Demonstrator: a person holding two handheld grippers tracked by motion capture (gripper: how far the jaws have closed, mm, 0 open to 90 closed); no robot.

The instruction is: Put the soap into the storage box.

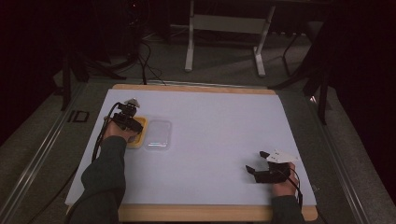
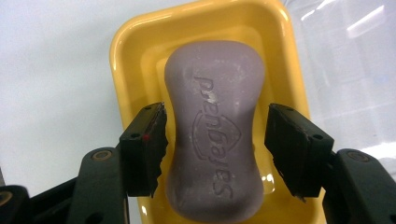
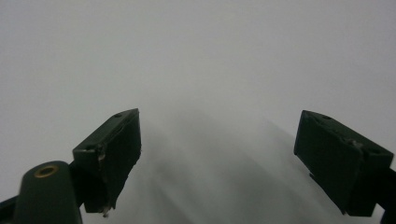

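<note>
A purple bar of soap [image 2: 215, 130] with stamped lettering lies in a yellow dish [image 2: 135, 37] on the white mat. My left gripper [image 2: 217, 140] hangs over it with one jaw on each side of the bar; narrow gaps separate the pads from the soap, so it is open. From the high view this left gripper [image 1: 128, 119] sits at the mat's left over the yellow dish [image 1: 140, 140]. My right gripper [image 1: 256, 161] rests low near the front right of the mat. In its own view the right gripper [image 3: 219, 140] stands wide open over bare mat with nothing between its jaws.
A clear plastic lid or tray [image 1: 158, 135] lies just right of the yellow dish. The white mat [image 1: 210, 112] covers a wooden table [image 1: 196, 212]. Beyond the far edge, a floor with cables and a white metal stand [image 1: 224, 28].
</note>
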